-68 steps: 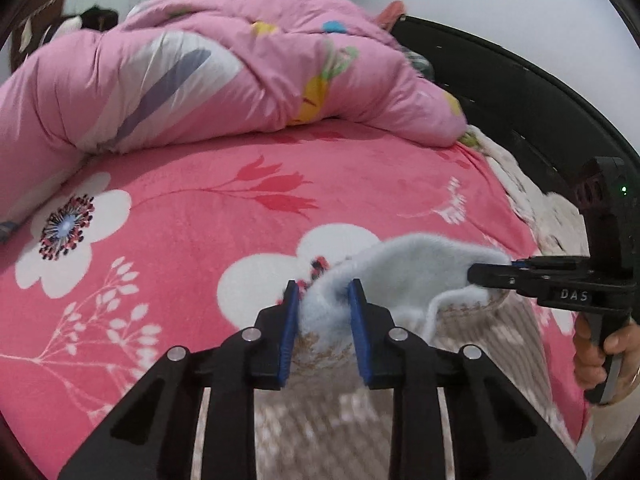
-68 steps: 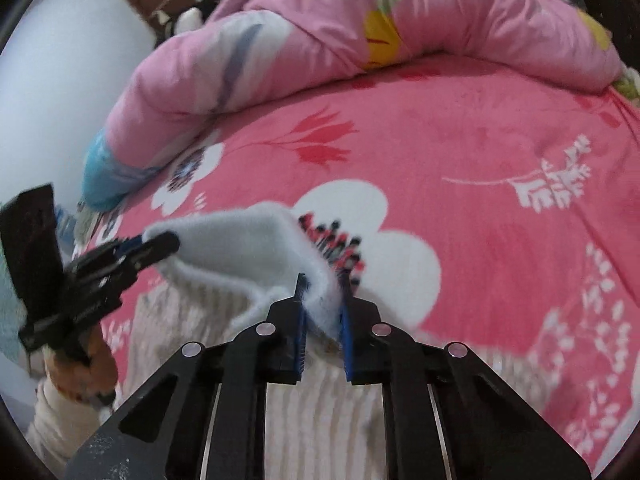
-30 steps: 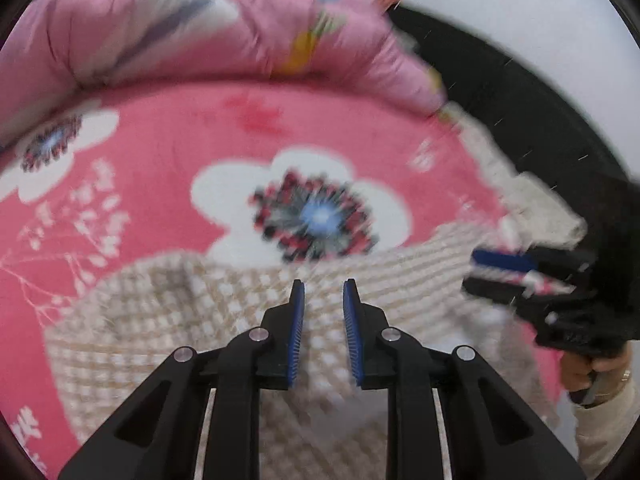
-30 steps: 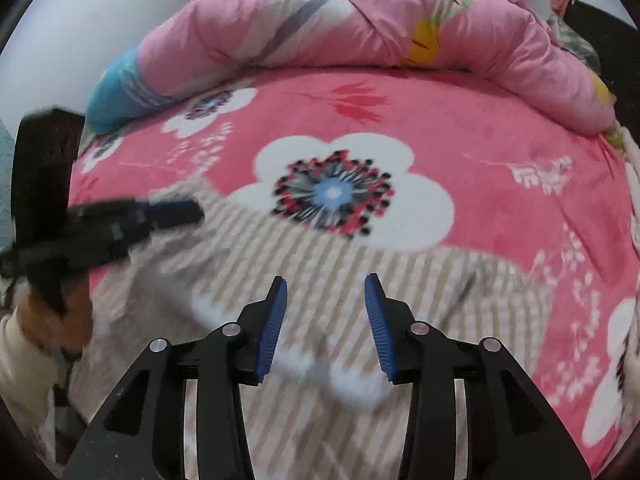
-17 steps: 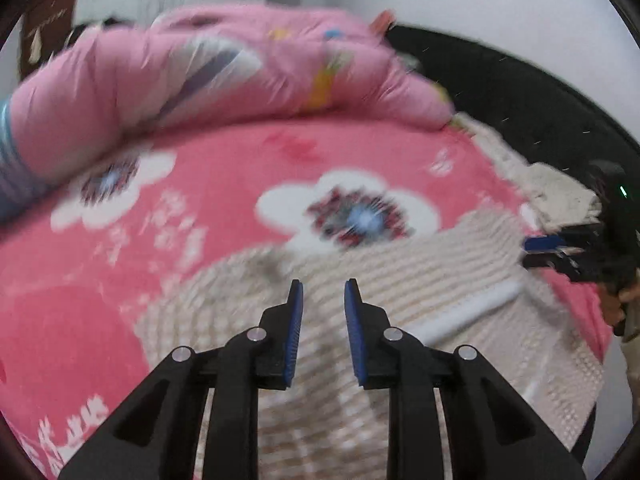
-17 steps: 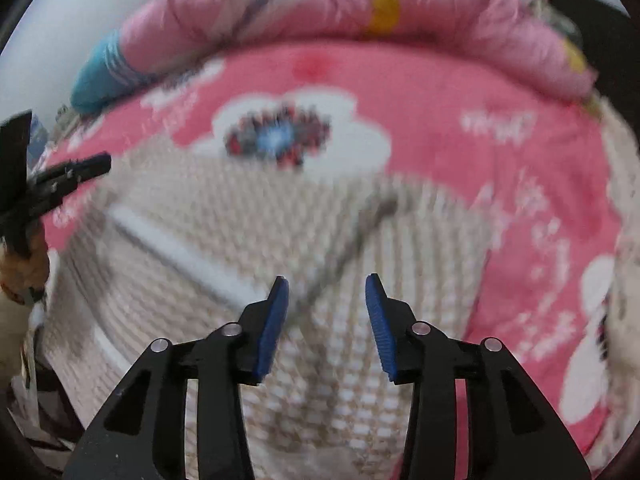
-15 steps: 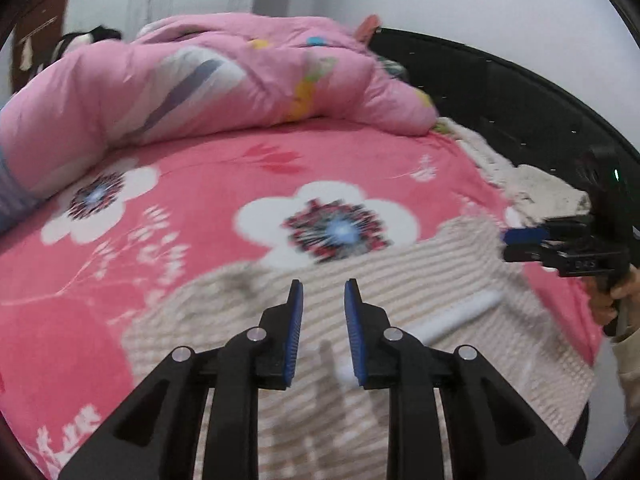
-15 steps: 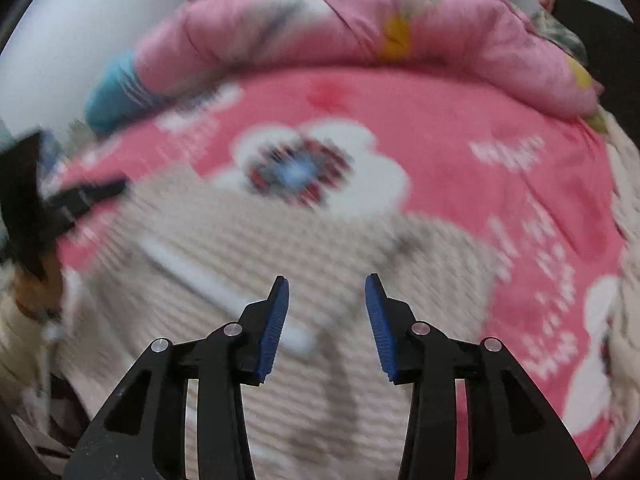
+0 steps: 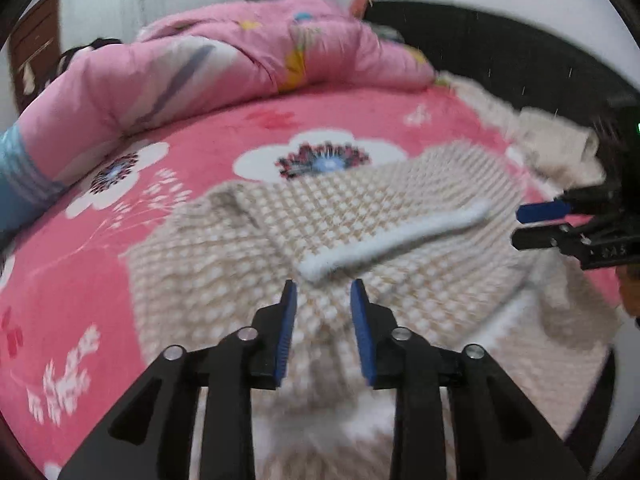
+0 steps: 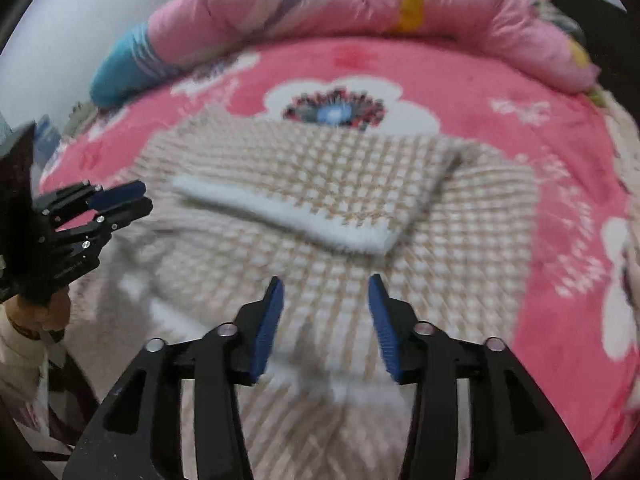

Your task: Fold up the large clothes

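Note:
A beige checked knit garment (image 9: pixel 360 208) (image 10: pixel 320 176) lies on the pink flowered bed, its upper part folded down so a pale blue fuzzy hem (image 9: pixel 396 240) (image 10: pixel 288 216) runs across it. My left gripper (image 9: pixel 323 300) hovers above the near part of the garment, jaws opening, nothing between them. My right gripper (image 10: pixel 326 288) also hangs over the cloth with jaws opening wide and empty. Each gripper shows at the edge of the other's view: the right gripper (image 9: pixel 536 224) on the right, the left gripper (image 10: pixel 128 198) on the left.
A rolled pink quilt (image 9: pixel 208 60) (image 10: pixel 360 4) lies along the far side of the bed. A dark headboard (image 9: pixel 500 60) rises at the right of the left wrist view, with a cream blanket (image 9: pixel 552 140) beside it. The bedsheet (image 10: pixel 500 104) surrounds the garment.
Both grippers let go of the fuzzy hem and drew back toward the near edge. The hem now rests flat on the garment, and both pairs of jaws stand wider.

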